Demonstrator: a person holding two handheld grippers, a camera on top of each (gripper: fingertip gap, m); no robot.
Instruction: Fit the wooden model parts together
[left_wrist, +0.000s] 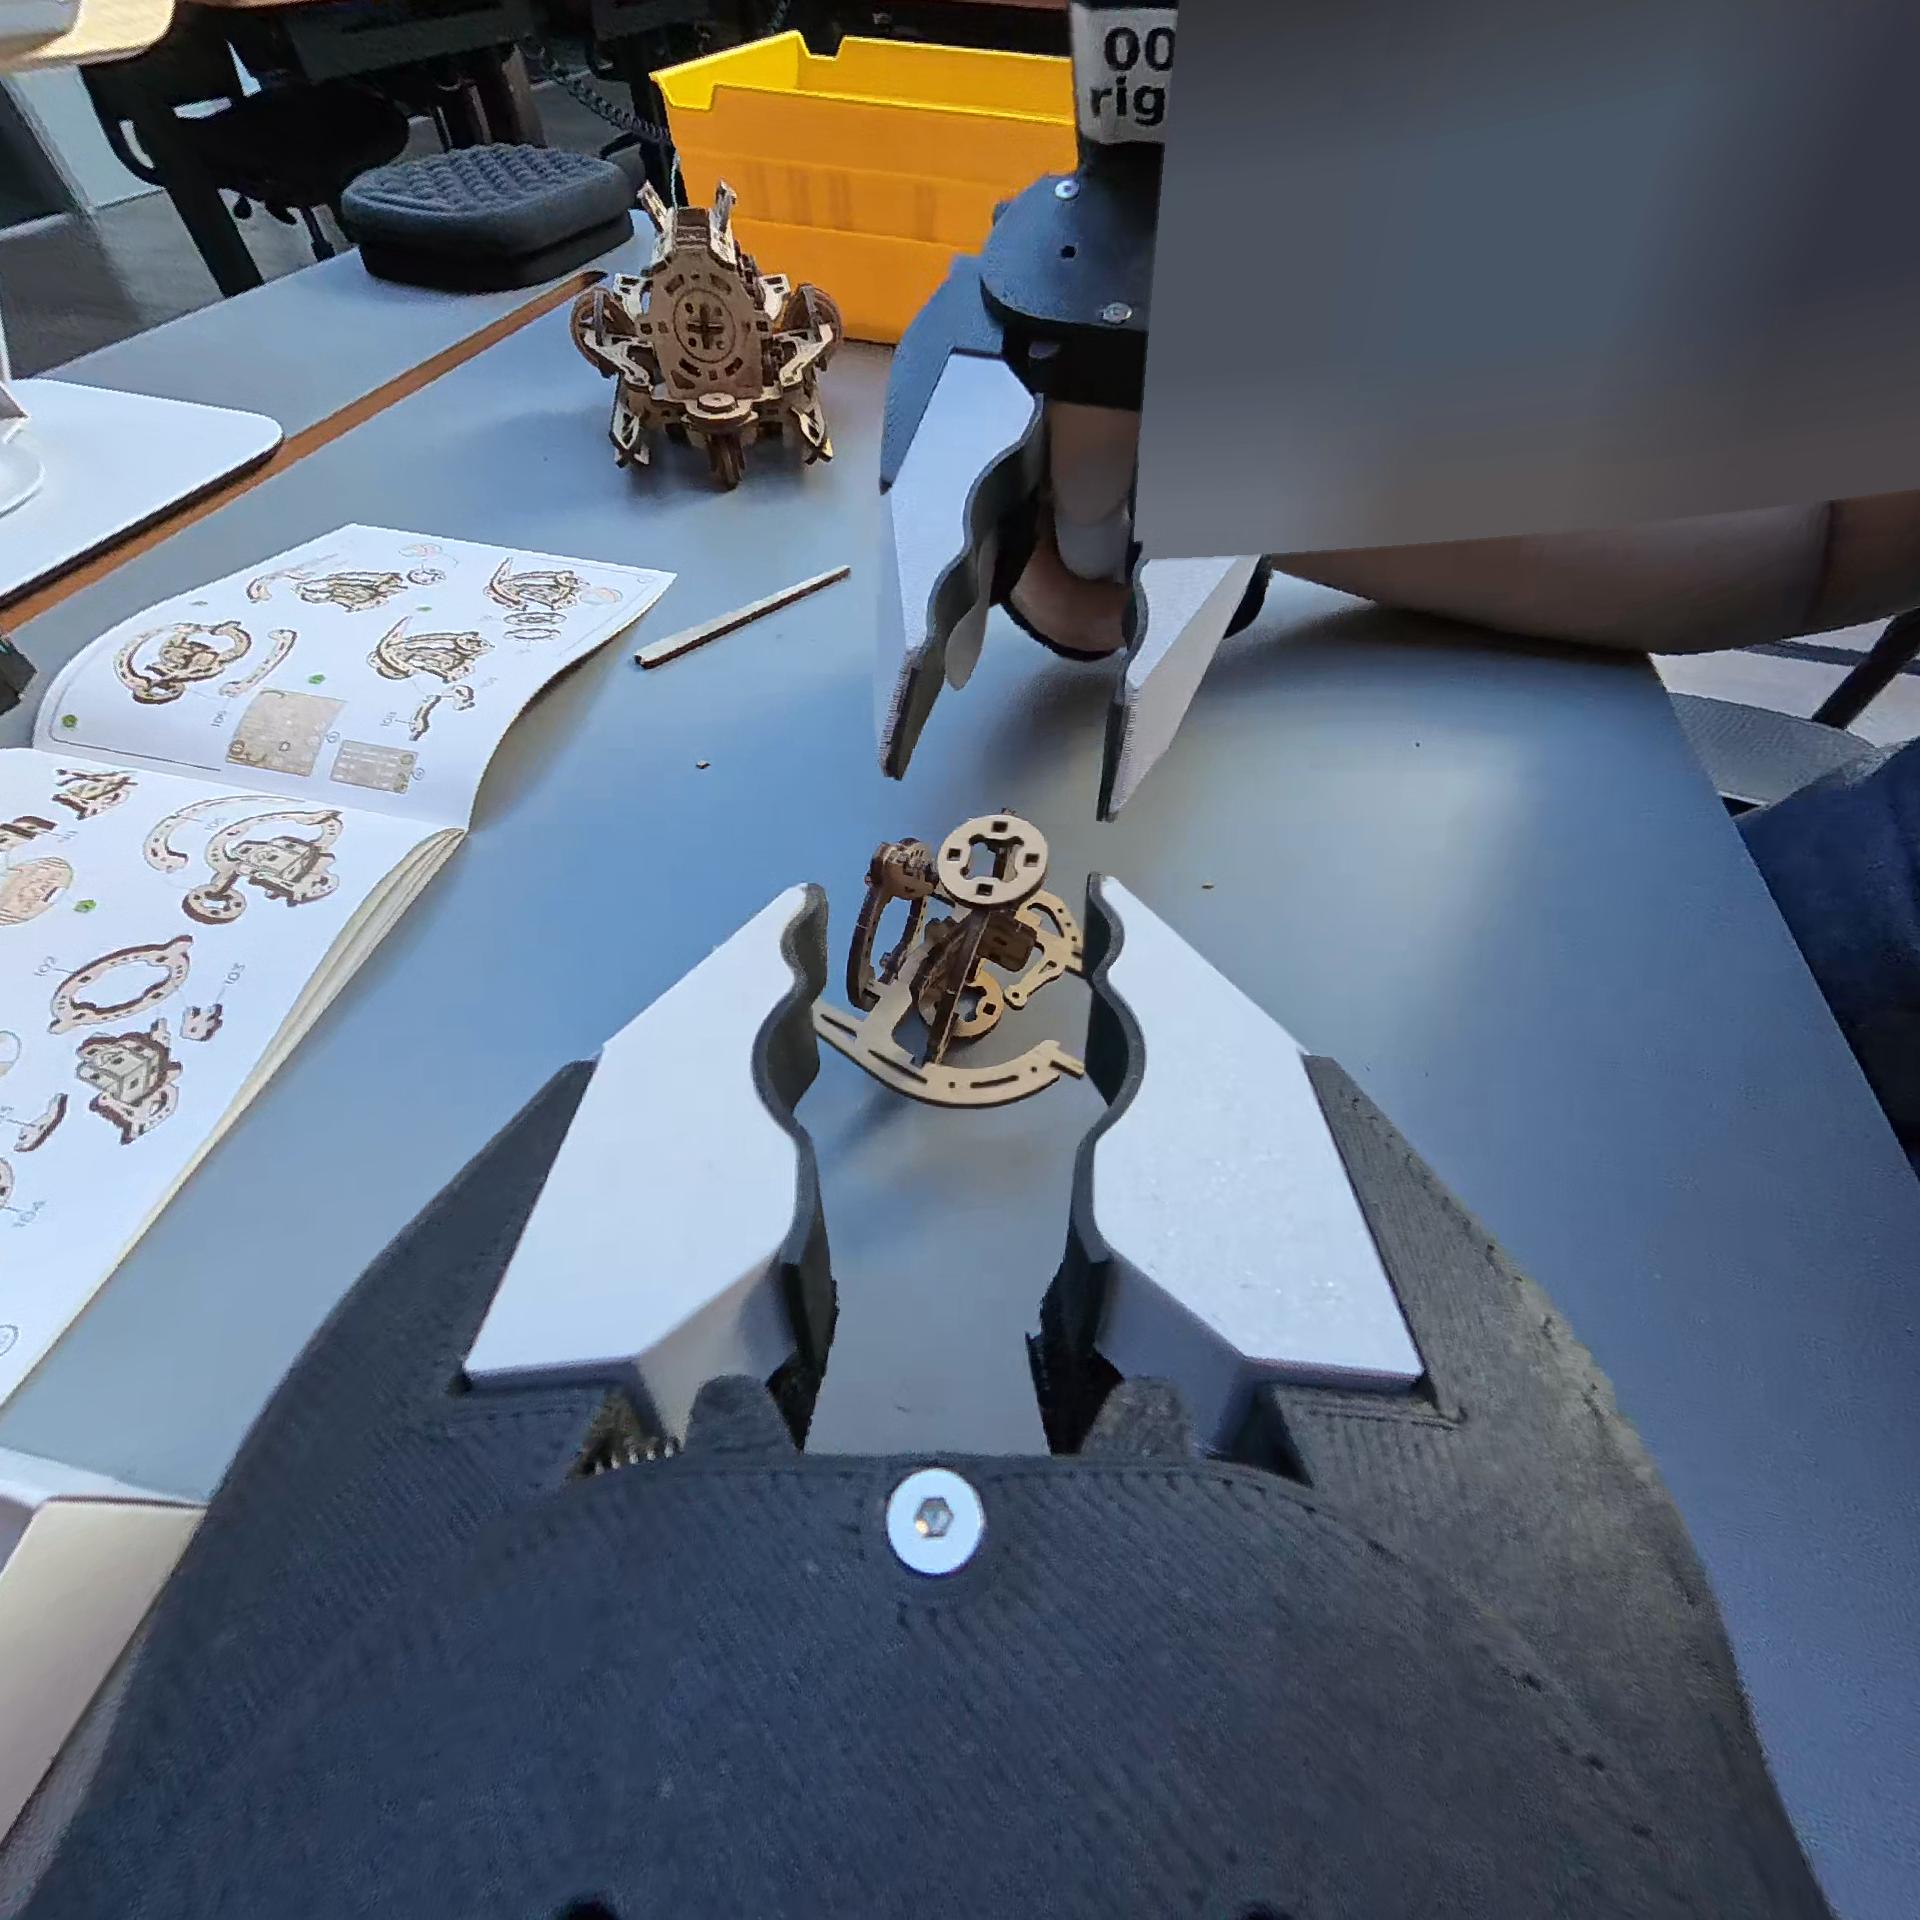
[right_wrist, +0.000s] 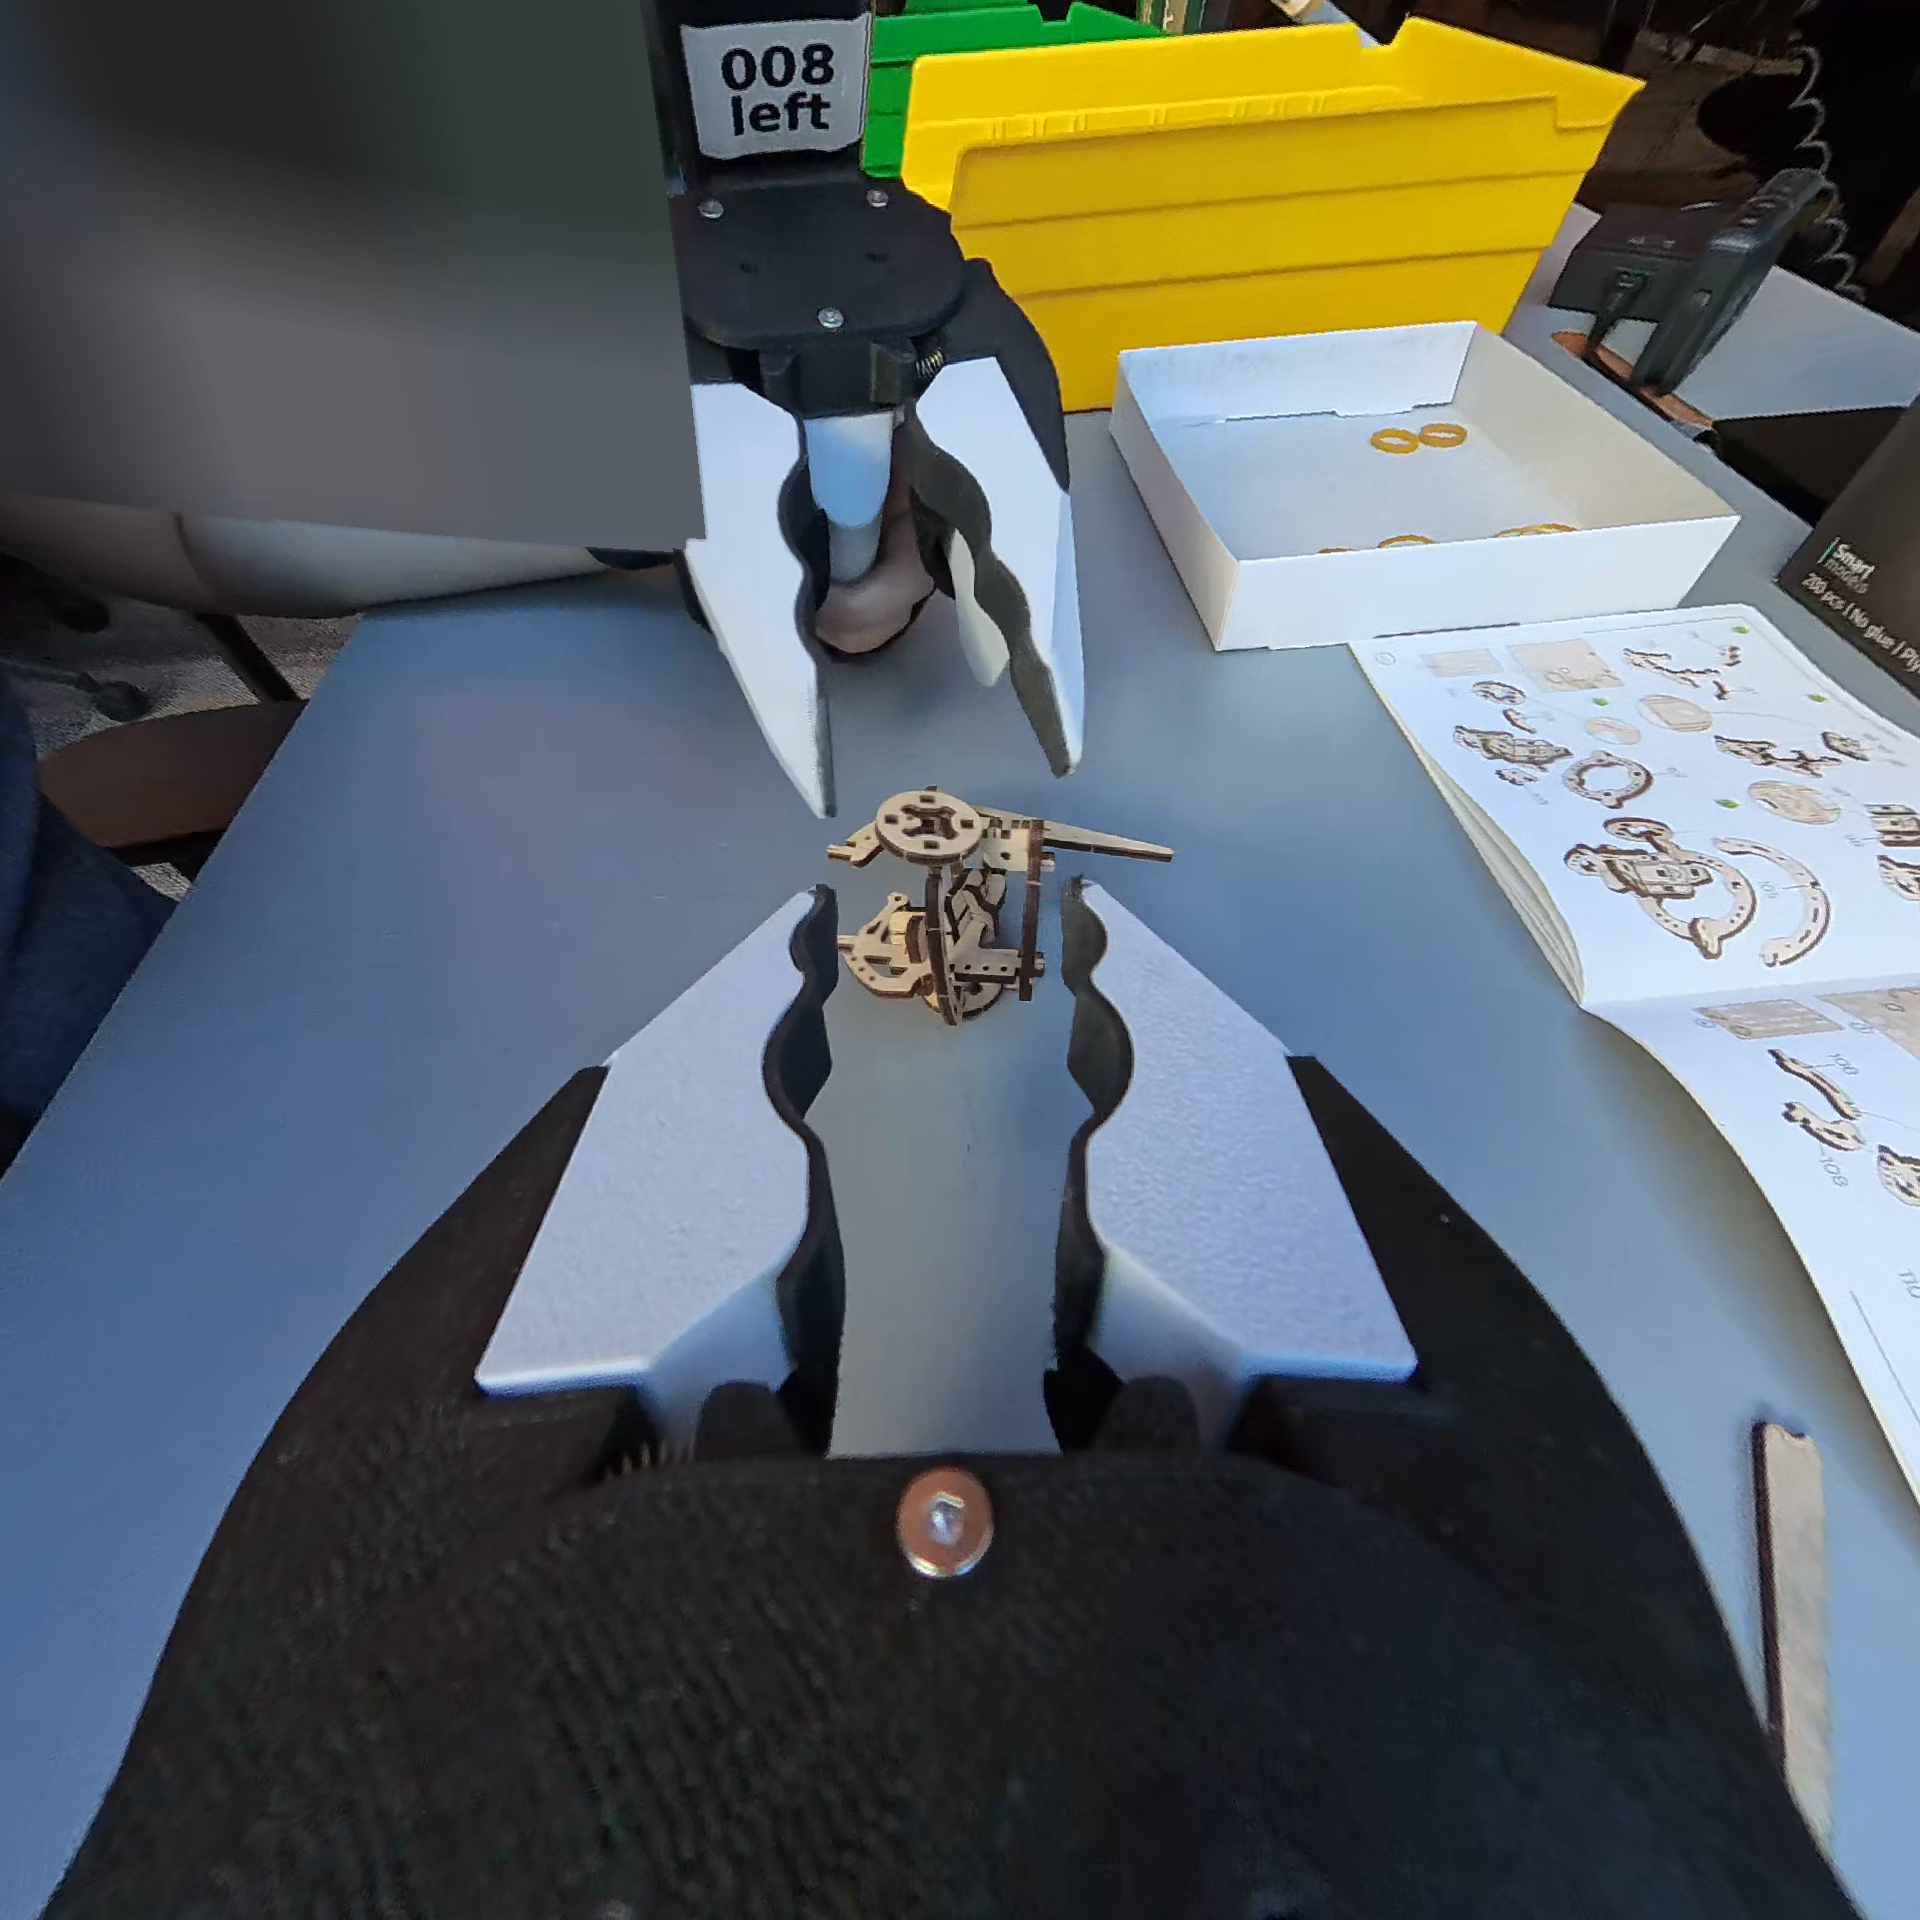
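Our left fingers (left_wrist: 821, 935) are wide apart and hold nothing; the small wooden assembly (left_wrist: 961, 971) stands on the grey counter (left_wrist: 1403, 987) just between their tips. Our right fingers (right_wrist: 1086, 920) are wide too, empty, facing the same assembly (right_wrist: 951, 914) from the other side. Farther out we see an open booklet (left_wrist: 239, 831), a loose stick (left_wrist: 740, 617), a finished model (left_wrist: 707, 338), a yellow bin (right_wrist: 1247, 197) and a white box (right_wrist: 1455, 561).

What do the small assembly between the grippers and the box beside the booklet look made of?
Small assembly: thin, pale, unvarnished plywood, probably laser-cut, judging by its dark brown edges. White box: looks like matte cardboard, with thin folded walls.
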